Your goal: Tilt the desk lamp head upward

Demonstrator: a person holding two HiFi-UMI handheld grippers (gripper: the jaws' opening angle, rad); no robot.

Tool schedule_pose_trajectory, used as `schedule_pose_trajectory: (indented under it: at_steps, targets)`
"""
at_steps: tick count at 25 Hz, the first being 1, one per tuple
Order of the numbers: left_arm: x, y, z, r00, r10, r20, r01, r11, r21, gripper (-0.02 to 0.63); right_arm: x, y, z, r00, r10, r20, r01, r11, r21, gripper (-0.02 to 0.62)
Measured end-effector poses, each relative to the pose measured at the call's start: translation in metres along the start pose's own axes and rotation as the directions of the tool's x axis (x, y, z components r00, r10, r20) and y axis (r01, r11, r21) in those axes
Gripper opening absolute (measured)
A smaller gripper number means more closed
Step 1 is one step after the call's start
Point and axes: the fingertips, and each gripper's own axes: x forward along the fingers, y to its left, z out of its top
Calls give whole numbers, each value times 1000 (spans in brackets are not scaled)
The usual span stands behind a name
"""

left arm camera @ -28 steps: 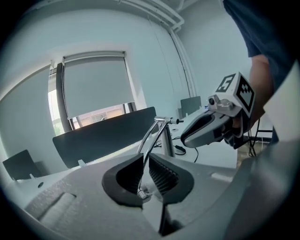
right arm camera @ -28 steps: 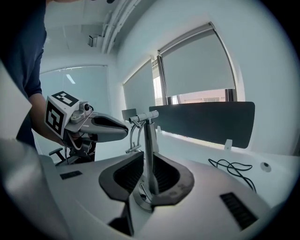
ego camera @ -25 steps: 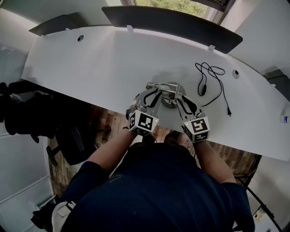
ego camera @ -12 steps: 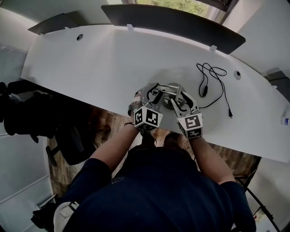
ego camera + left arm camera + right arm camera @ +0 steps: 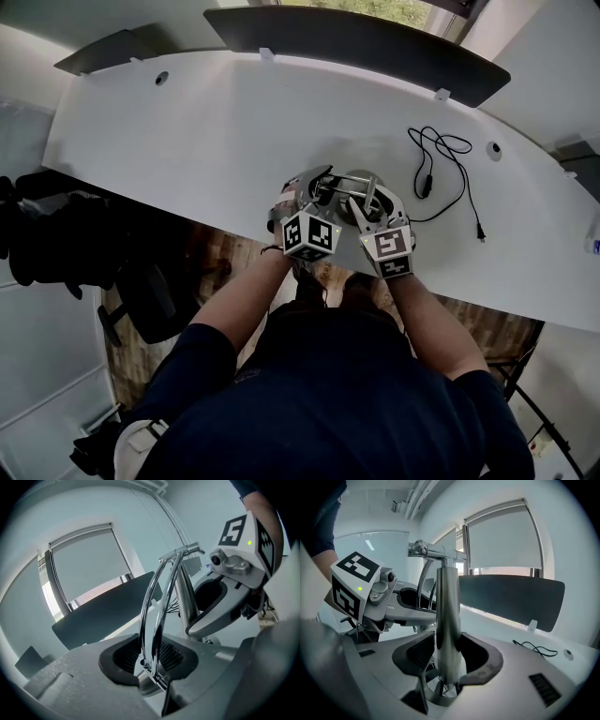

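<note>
A chrome desk lamp (image 5: pixel 345 185) stands near the front edge of the white desk (image 5: pixel 187 131). In the right gripper view its thick upright post (image 5: pixel 447 616) runs up between my right gripper's (image 5: pixel 447 660) pads. The jaws are closing and both pads lie against the post. In the left gripper view the lamp's two thin curved rods (image 5: pixel 157 606) end in a small chrome cylinder between my left gripper's (image 5: pixel 152 660) ribbed pads. Those jaws are closing too, with no gap showing beside the rods. From above, the left gripper (image 5: pixel 314 190) and right gripper (image 5: pixel 371 200) flank the lamp.
A black power cable (image 5: pixel 441 173) lies coiled on the desk to the right of the lamp. A dark panel (image 5: pixel 356 42) runs along the desk's far edge. A black chair (image 5: pixel 56 234) stands at the left beside the desk. The right gripper's marker cube (image 5: pixel 248 531) sits close by.
Both grippers have moved forward from the desk's front edge to the lamp. They now sit around it, the left on the thin rods and the right on the post.
</note>
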Motion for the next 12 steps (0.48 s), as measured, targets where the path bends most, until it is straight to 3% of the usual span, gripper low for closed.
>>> schedule_pose_trajectory:
  at_steps: [2, 12]
  targets:
    - [1, 2, -2, 1000, -2, -7, 2, 1000, 12, 84, 2, -1, 0, 1000, -5, 0, 5, 1000, 5, 167]
    - [0, -2, -4, 996, -70, -63, 74, 996, 53, 83, 1, 0, -2, 1000, 5, -24, -4, 999, 52, 166]
